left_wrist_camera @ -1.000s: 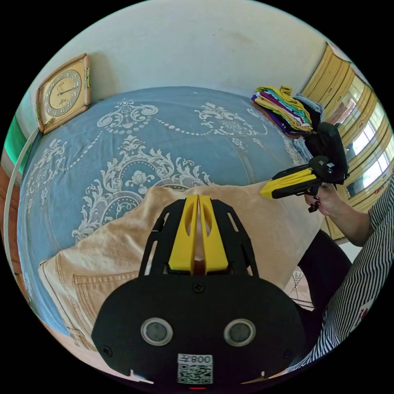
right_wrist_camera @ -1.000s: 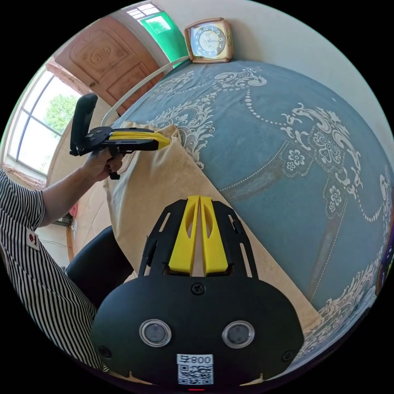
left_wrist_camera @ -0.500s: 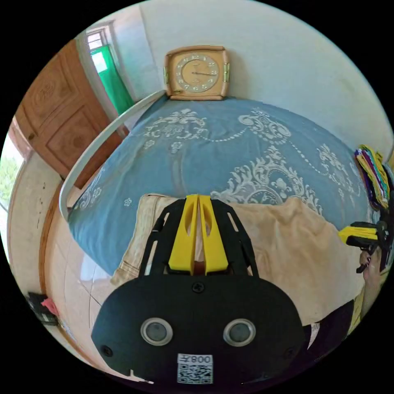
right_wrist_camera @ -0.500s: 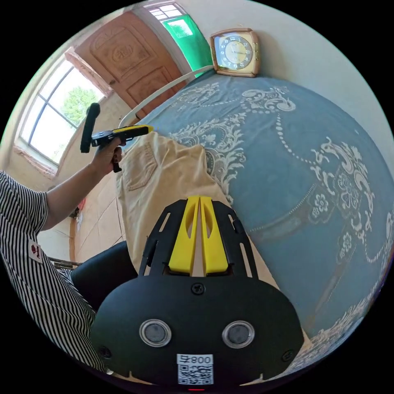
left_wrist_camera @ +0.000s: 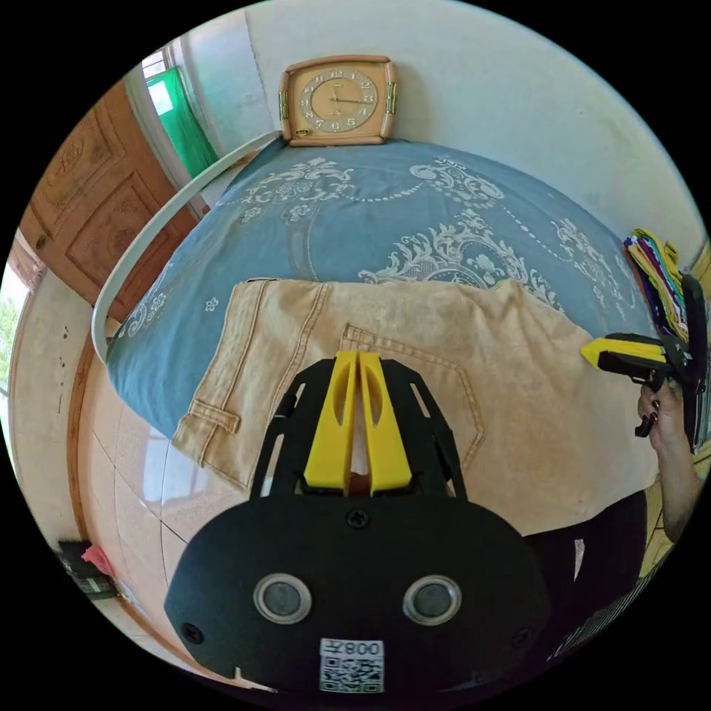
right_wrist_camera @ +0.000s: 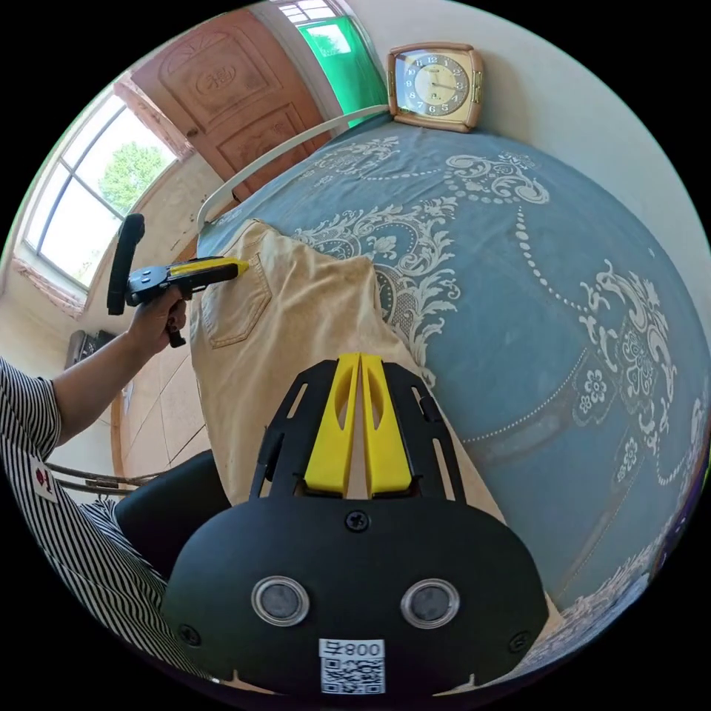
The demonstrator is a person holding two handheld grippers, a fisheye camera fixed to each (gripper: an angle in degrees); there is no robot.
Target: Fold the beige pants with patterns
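Jaws on my left gripper [left_wrist_camera: 358, 361] are pressed together with nothing between them, hanging above the back pocket of the pants [left_wrist_camera: 415, 370]; my right gripper [right_wrist_camera: 360, 363] is closed and empty too, above the leg end. Neither one touches the cloth. The pants lie along the near edge of the bed [left_wrist_camera: 355, 215], waistband toward the door [left_wrist_camera: 81, 200], legs stacked into one flat band, part of it hanging off the side. I judge the lengthwise fold done and the crosswise folds still ahead. The fabric looks like a thick, faded beige denim with raised seams and a belt loop. Beneath it the sheet is smooth blue with white scrollwork; a square clock [left_wrist_camera: 337, 100] leans on the wall.
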